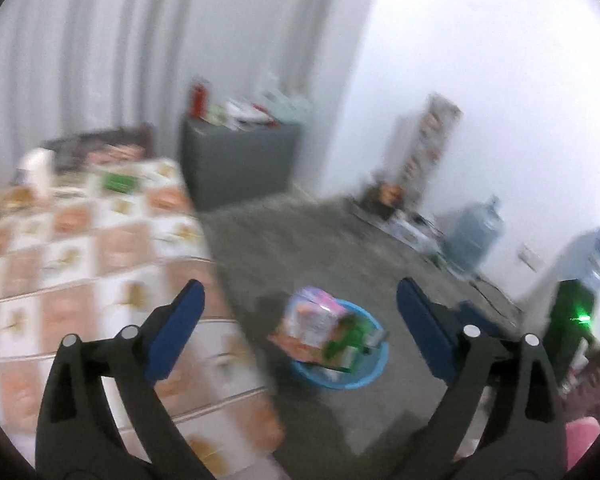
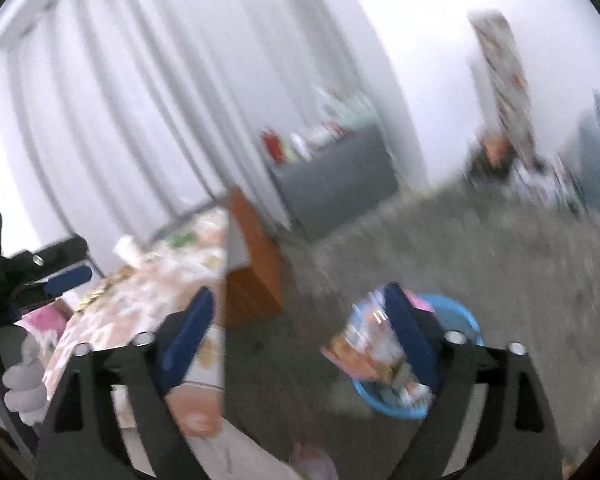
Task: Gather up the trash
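On my left wrist view everything was smeared with motion blur. Far left lay the table (image 1: 80,248) under a cloth of orange and white squares, with a white cup-like thing (image 1: 36,170) and a green packet (image 1: 118,182) near its far end. My left gripper (image 1: 300,320) had its blue fingers (image 1: 180,328) spread wide apart and held nothing. Between them, down on the grey floor (image 1: 300,240), sat the blue basin (image 1: 374,376), heaped with the trash wrappers (image 1: 320,328), pink, orange and green. Behind it stood a grey cabinet (image 1: 240,160) with clutter on top, and further right a water jug (image 1: 478,236) against the white wall. At the right edge I saw a black device with a green light (image 1: 576,316).

On my right wrist view, the other gripper showed at the far left (image 2: 66,276), with a gloved hand (image 2: 24,376) below it. Next came the same patterned table (image 2: 140,304), then an orange-brown panel (image 2: 256,256) standing at the table's end. My right gripper (image 2: 300,336) also had its fingers (image 2: 188,336) wide apart and empty. Its right finger overlapped the wrappers (image 2: 364,344) in the basin (image 2: 464,320) in the picture; I could not tell whether it touched them. The grey cabinet (image 2: 340,176) stood behind, by the curtain (image 2: 140,100).
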